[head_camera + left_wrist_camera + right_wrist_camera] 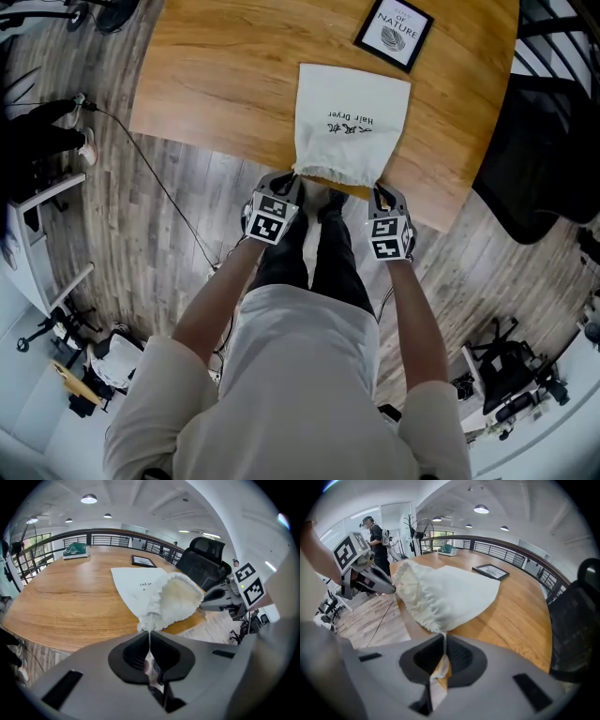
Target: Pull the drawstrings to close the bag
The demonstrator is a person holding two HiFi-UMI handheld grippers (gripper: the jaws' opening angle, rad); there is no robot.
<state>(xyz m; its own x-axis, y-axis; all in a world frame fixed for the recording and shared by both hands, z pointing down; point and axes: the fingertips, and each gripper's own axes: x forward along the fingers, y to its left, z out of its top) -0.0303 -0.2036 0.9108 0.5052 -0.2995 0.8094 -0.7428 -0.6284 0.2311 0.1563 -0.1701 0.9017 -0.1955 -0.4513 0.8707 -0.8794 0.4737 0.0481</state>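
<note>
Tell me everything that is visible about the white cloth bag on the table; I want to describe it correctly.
The bag is a cream-white rectangular pouch of soft, woven-looking cloth, with black print reading "Hair Dryer". It lies flat on the wooden table, its mouth at the near edge. The mouth is ruffled and partly gathered, yet not closed. A thin drawstring leaves each corner of the mouth; the left gripper and right gripper are each shut on one.

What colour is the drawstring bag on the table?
The bag is off-white with dark lettering; the head view shows it best.
</note>
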